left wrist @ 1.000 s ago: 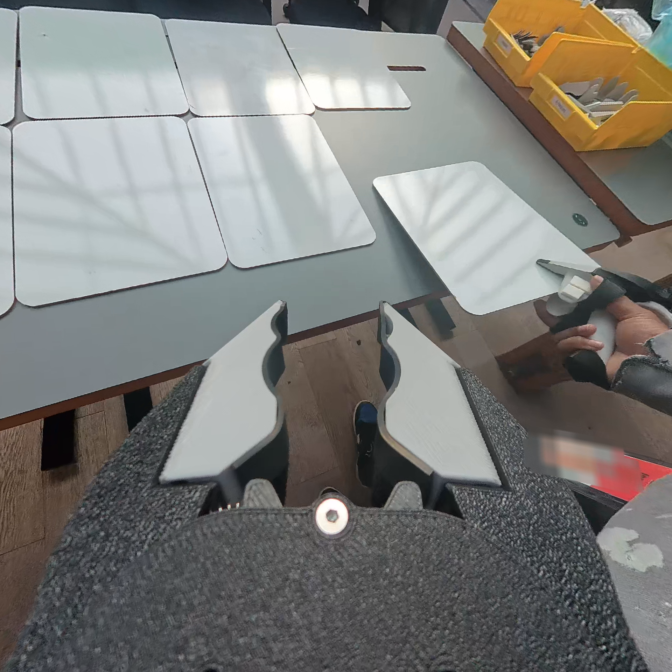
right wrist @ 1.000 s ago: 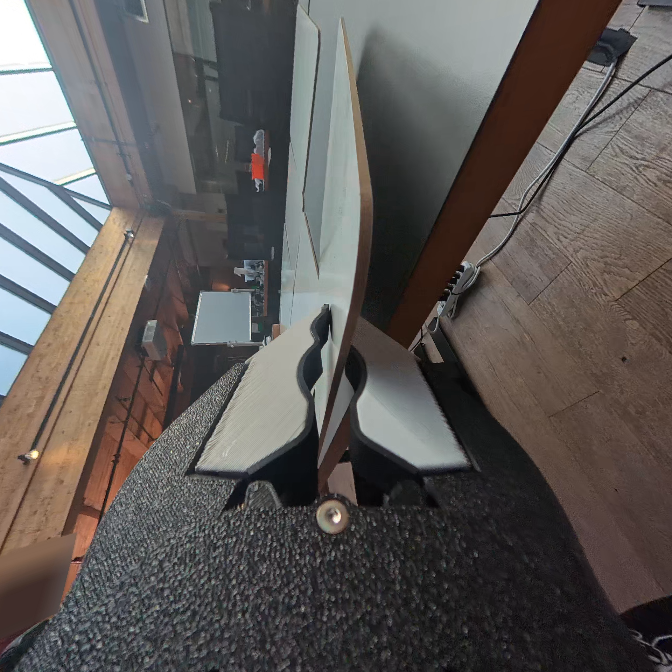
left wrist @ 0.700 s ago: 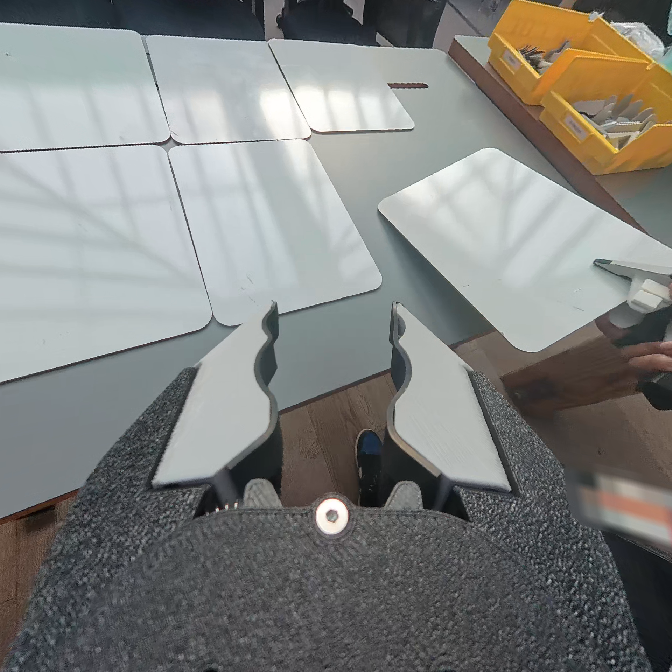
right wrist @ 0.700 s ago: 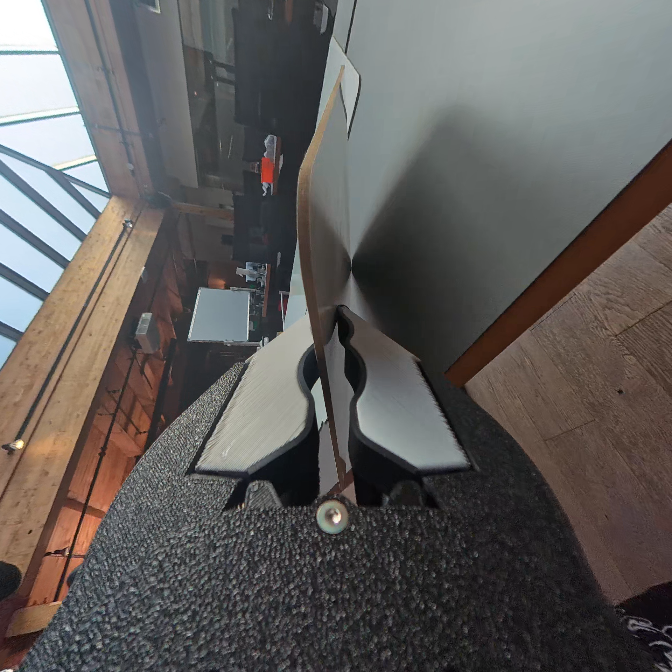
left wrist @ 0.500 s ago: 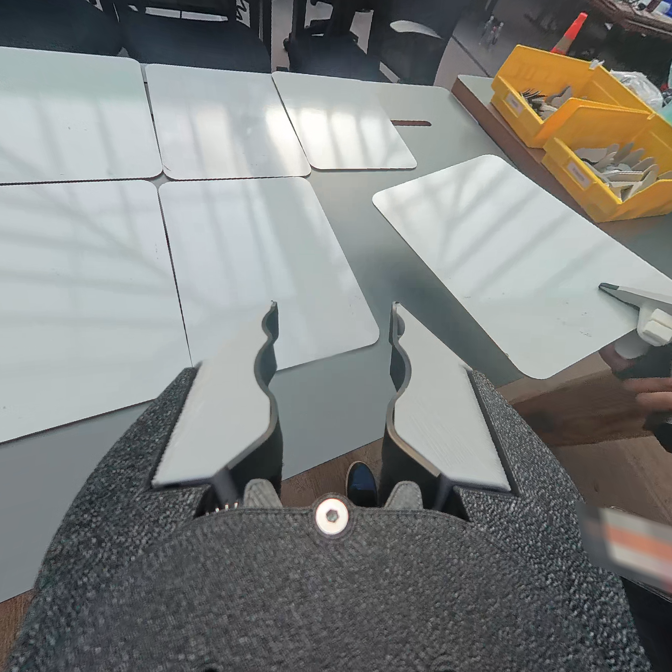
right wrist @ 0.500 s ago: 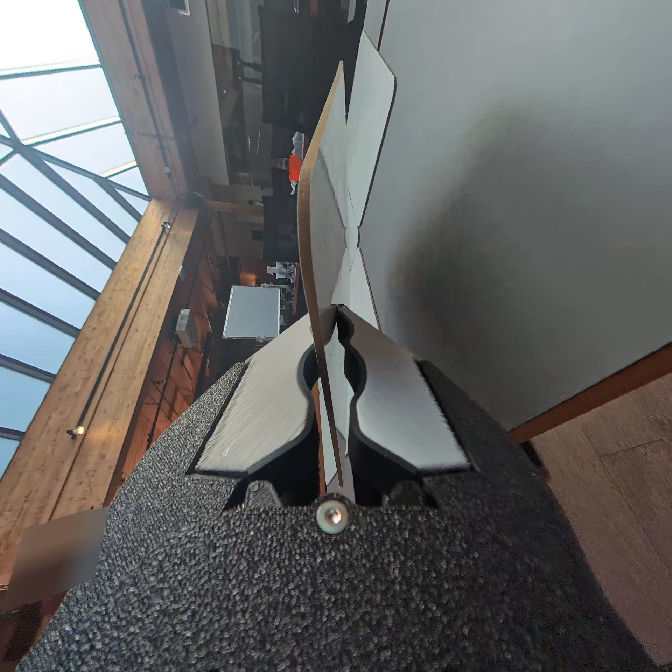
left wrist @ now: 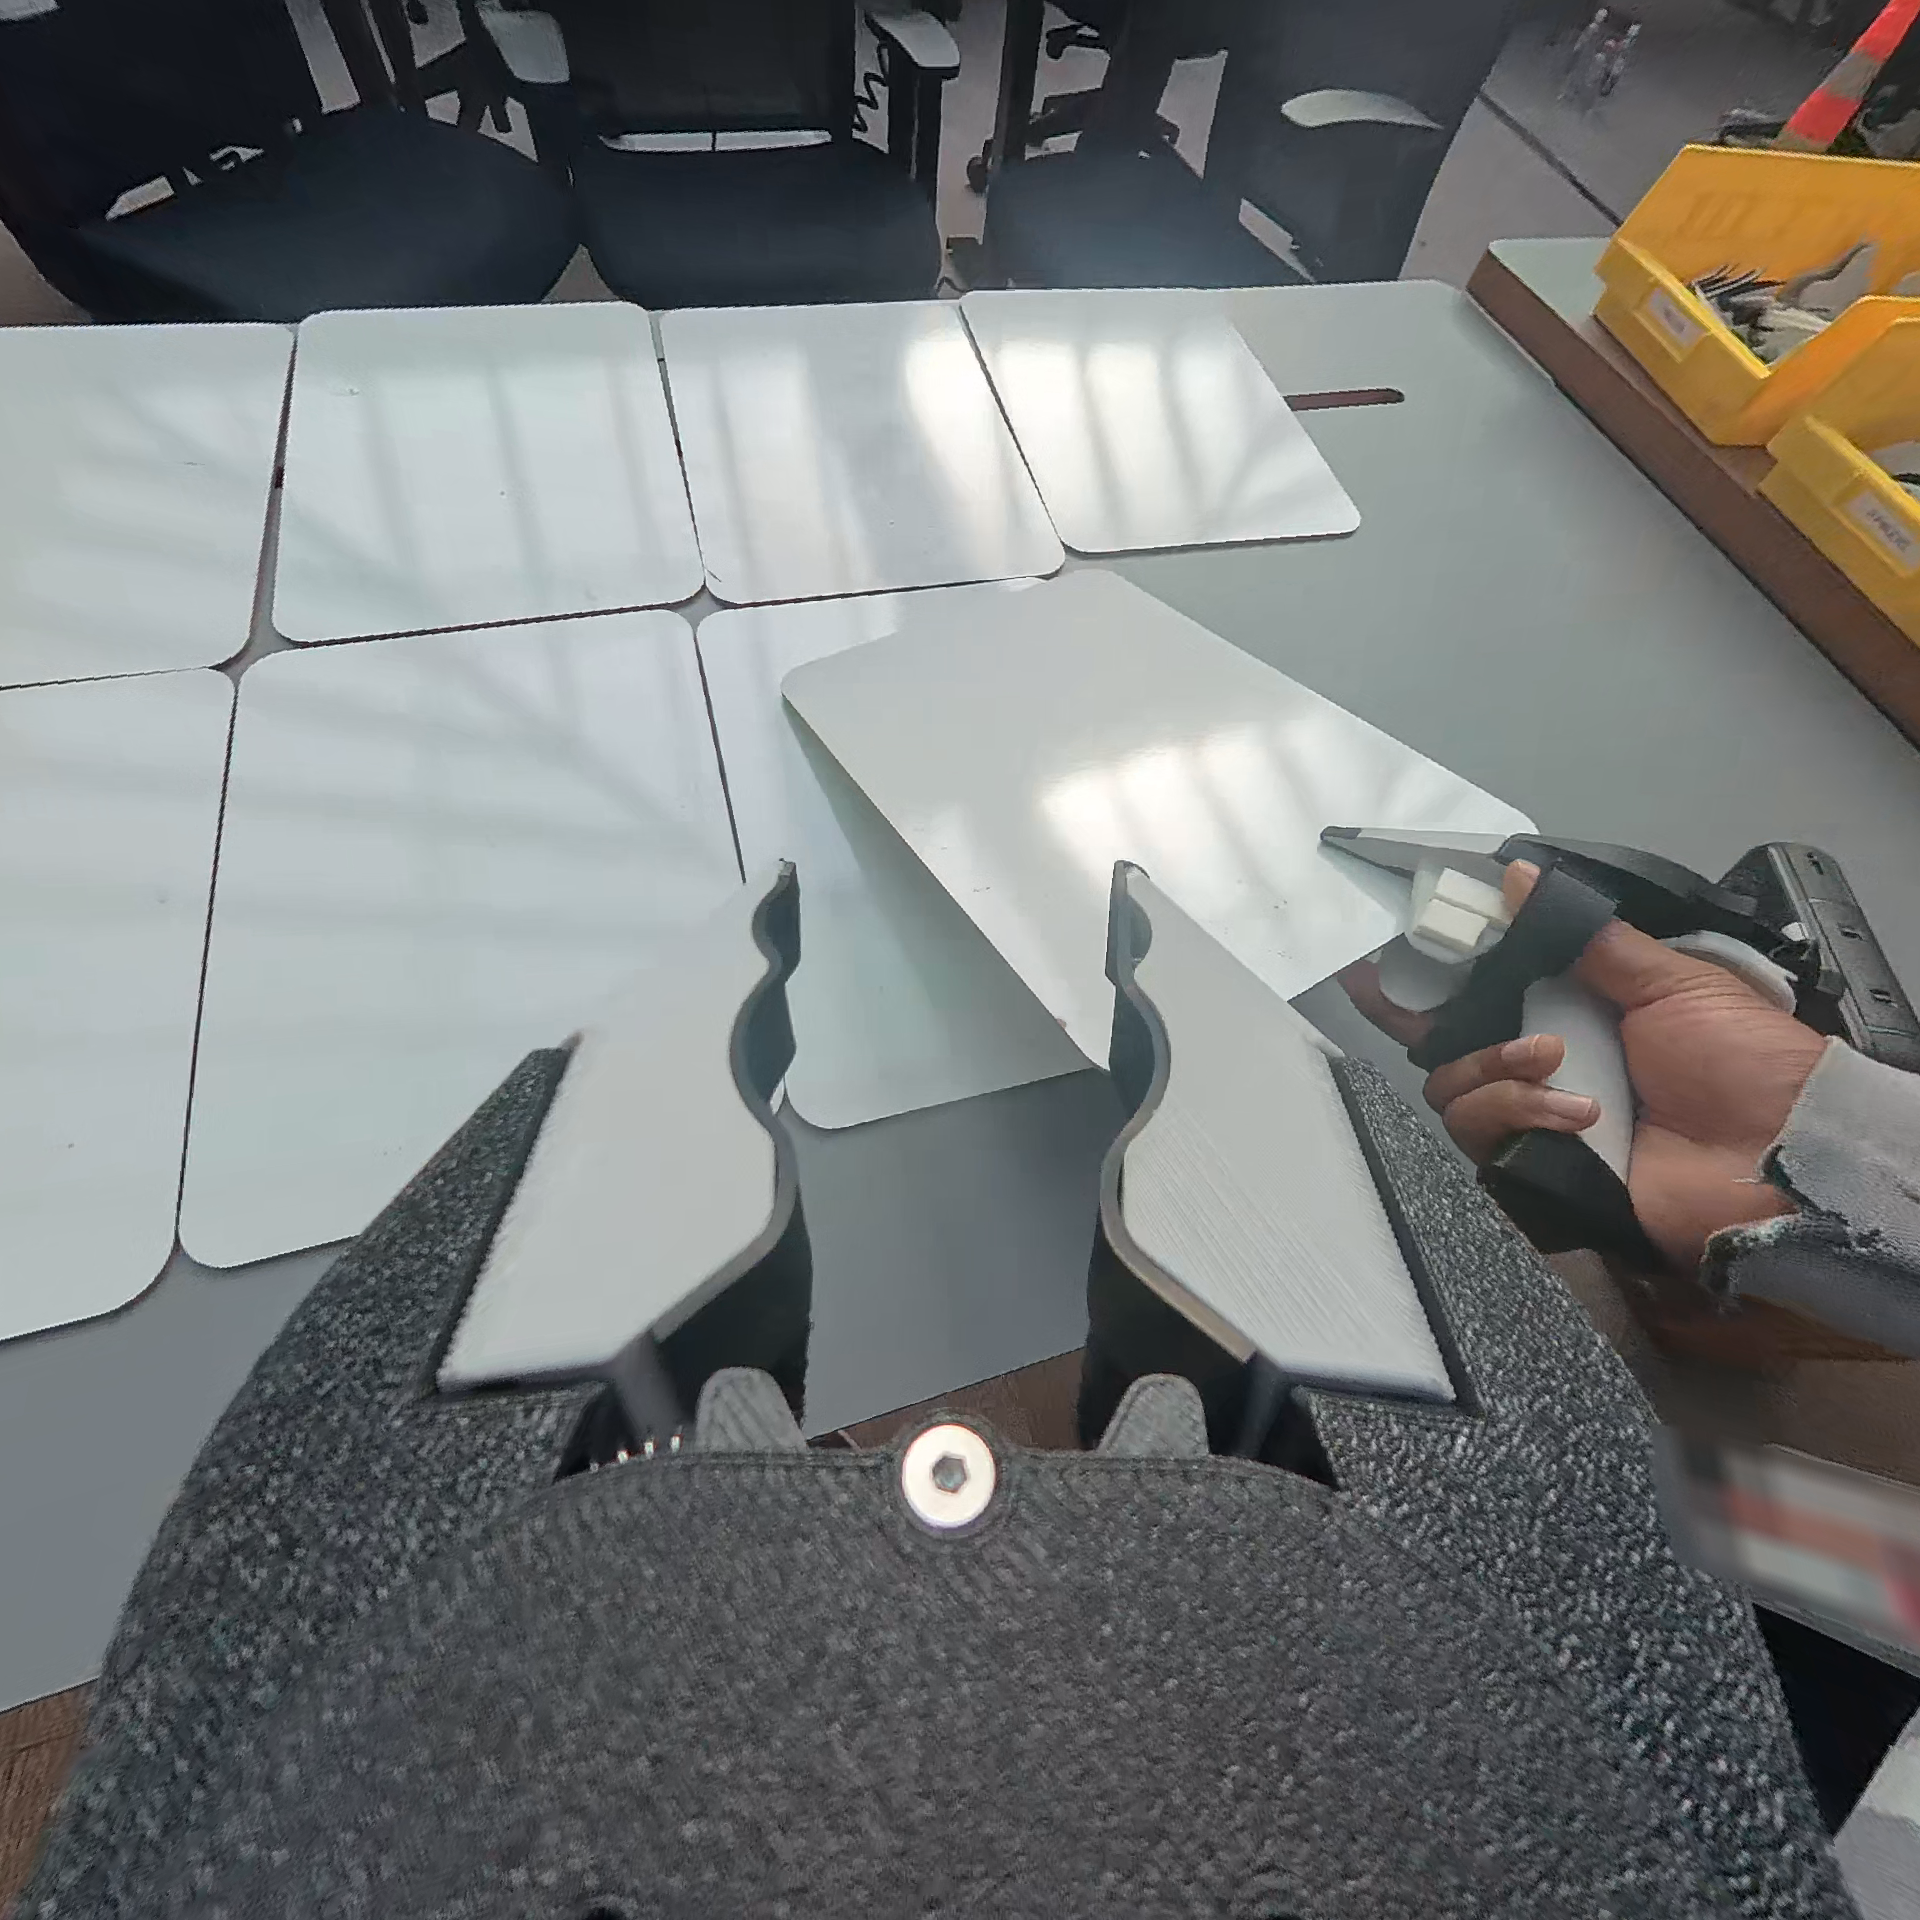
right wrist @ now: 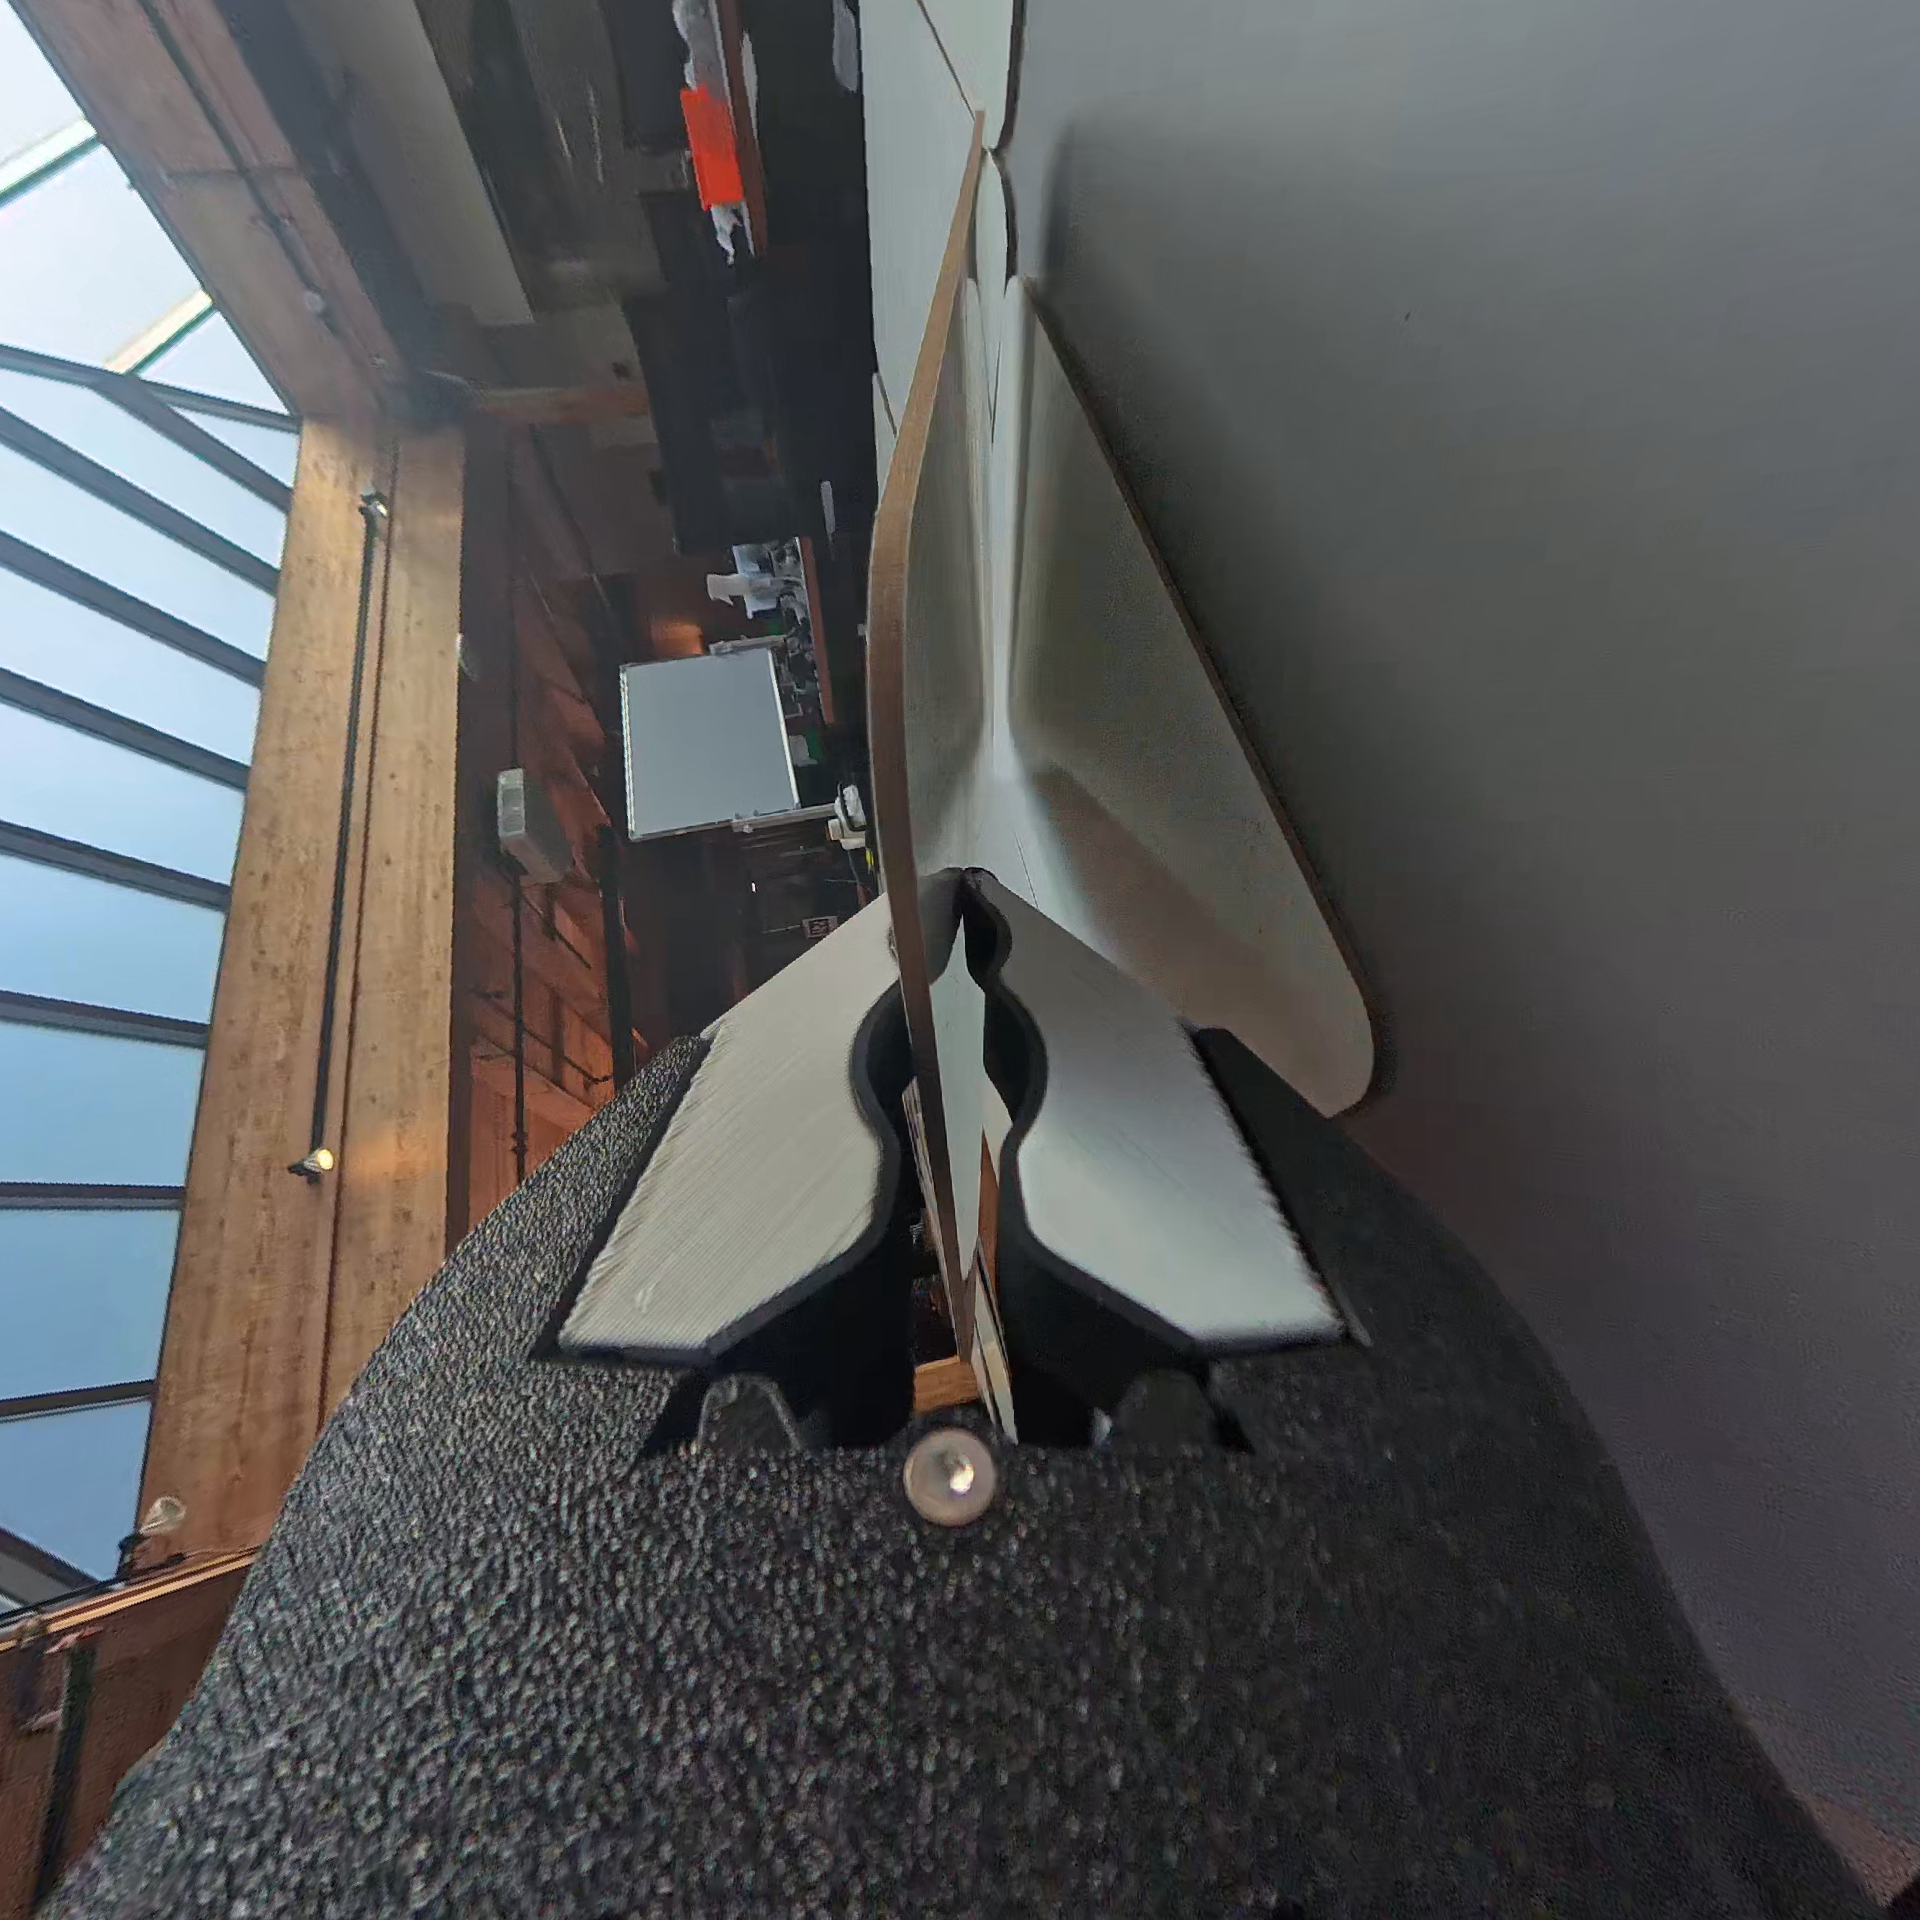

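Observation:
Several white rounded boards (left wrist: 478, 914) lie flat in rows on the grey table (left wrist: 1507, 644). My right gripper (right wrist: 940, 894), also seen from the left wrist view (left wrist: 1382, 844), is shut on the corner of one more white board (left wrist: 1122, 790). It holds this board tilted above the table, partly over a flat board (left wrist: 862, 997). In the right wrist view the held board (right wrist: 935, 644) shows edge-on, with the flat board (right wrist: 1174, 831) beside it. My left gripper (left wrist: 951, 894) is open and empty, above the table's near edge, close to the held board's near side.
Yellow bins (left wrist: 1766, 312) with small parts stand on a second table at the right. Black office chairs (left wrist: 748, 156) line the far side. A person's hand (left wrist: 1621, 1049) grips the right gripper's handle. A narrow slot (left wrist: 1345, 398) is cut in the table's far right.
The right gripper has carried the held board left and inward, from the table's right edge to over the nearest flat board. The left gripper has moved forward over the table, still open.

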Demonstrator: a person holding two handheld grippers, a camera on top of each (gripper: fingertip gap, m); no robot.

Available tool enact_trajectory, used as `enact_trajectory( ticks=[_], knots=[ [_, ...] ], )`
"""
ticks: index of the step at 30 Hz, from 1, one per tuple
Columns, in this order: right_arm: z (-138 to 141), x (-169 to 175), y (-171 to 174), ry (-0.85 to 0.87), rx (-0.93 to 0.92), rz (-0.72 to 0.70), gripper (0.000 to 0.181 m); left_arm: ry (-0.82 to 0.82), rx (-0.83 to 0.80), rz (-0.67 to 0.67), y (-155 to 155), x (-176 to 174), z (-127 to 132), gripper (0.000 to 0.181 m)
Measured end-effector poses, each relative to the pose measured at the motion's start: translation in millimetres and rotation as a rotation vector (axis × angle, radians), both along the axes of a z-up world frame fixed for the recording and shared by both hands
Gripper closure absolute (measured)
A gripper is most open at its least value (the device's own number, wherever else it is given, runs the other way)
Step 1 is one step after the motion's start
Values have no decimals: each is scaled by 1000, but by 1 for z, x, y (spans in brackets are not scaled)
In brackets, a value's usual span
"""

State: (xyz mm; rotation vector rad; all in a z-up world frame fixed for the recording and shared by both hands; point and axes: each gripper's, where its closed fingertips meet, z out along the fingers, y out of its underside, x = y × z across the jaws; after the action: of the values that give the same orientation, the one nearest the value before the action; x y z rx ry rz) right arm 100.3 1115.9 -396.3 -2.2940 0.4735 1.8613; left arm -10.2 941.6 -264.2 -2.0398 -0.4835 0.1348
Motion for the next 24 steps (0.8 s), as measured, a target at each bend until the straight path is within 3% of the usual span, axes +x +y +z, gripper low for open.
enact_trajectory(
  ticks=[6,14,19,24],
  knots=[
    [-25,-45,-32,-80,3,-11,178,14,-1,-40,-23,-51,1,121],
    [-48,-57,-76,-214,-19,-94,115,-43,-11,-138,-37,-115,-27,121],
    [-26,-57,-124,-169,-35,22,88,-111,-47,-226,-37,-119,-58,121],
    [-20,-57,-113,-147,-59,-53,98,-187,-71,-303,-36,-97,-85,122]
  ],
)
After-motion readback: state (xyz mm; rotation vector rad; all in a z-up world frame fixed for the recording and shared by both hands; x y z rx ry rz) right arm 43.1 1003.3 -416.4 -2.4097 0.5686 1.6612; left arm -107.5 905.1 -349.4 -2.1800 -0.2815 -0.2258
